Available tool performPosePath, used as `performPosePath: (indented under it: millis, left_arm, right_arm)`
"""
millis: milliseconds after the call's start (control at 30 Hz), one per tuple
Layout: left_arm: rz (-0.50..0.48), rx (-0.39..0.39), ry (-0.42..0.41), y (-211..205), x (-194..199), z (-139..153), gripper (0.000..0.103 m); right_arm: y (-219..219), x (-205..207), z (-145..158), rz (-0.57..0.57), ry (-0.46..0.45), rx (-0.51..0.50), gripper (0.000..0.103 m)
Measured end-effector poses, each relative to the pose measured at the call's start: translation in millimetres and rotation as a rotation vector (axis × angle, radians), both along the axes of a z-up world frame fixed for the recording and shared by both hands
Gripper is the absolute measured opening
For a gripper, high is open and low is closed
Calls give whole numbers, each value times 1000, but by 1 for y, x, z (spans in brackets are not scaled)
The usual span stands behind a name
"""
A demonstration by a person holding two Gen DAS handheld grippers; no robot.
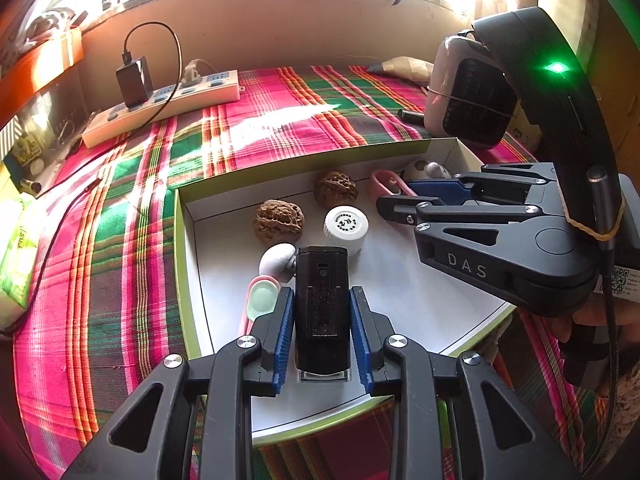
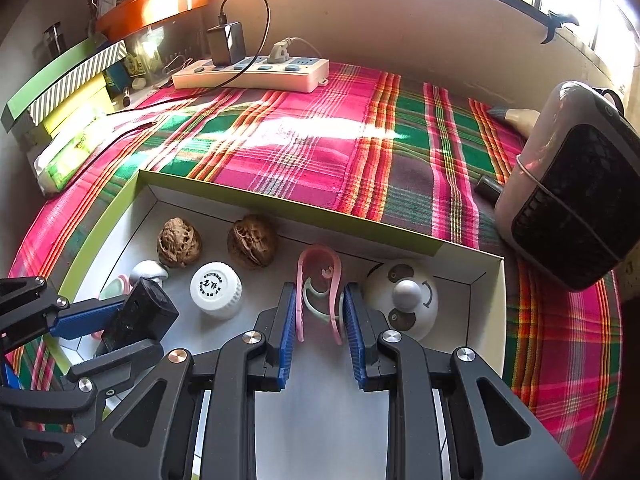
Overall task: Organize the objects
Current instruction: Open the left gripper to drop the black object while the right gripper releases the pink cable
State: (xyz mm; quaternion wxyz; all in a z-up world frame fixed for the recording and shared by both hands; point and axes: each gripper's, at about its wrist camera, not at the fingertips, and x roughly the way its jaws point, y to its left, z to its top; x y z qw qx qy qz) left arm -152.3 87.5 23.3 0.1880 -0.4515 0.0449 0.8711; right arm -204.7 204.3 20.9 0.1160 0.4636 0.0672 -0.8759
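A shallow white box with a green rim (image 1: 182, 248) (image 2: 120, 208) lies on the plaid cloth. My left gripper (image 1: 322, 300) is shut on a black rectangular device (image 1: 322, 304) (image 2: 140, 316) and holds it inside the box. My right gripper (image 2: 320, 300) is shut on a pink clip (image 2: 320, 276) (image 1: 386, 184) at the box's far side. In the box lie two walnuts (image 1: 278, 222) (image 1: 335, 188) (image 2: 179, 242) (image 2: 252, 240), a white bottle cap (image 1: 346, 226) (image 2: 216, 290), a small grey mushroom figure (image 1: 276, 260) (image 2: 149, 271), a pink and green spoon (image 1: 260, 298) and a white round toy (image 2: 404, 300).
A white power strip (image 1: 160, 104) (image 2: 252, 74) with a black charger and cable lies at the back. A pink and black fan heater (image 1: 468, 96) (image 2: 572, 184) stands at the right. A tissue pack (image 1: 16, 256) (image 2: 68, 152) and stacked boxes (image 2: 64, 84) sit at the left.
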Motion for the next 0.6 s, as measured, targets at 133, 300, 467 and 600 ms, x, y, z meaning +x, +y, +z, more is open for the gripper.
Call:
performPosePath:
  millis: [133,300,467,600]
  left_arm:
    - [1,0,-2,-1,0,0,26]
    - [-2,1,0,-1,0,-1,28]
    - [-5,-7,1,0,1,0,33]
    - [-6,-14,4,1,3,0,36]
  right_arm:
    - [-1,0,0,-1,0,5,25]
    - [0,0,0,-5,-4,2,36]
    - [-2,1,0,-7,-6,3,43]
    - [-3,2,-1,-7,-5,5,49]
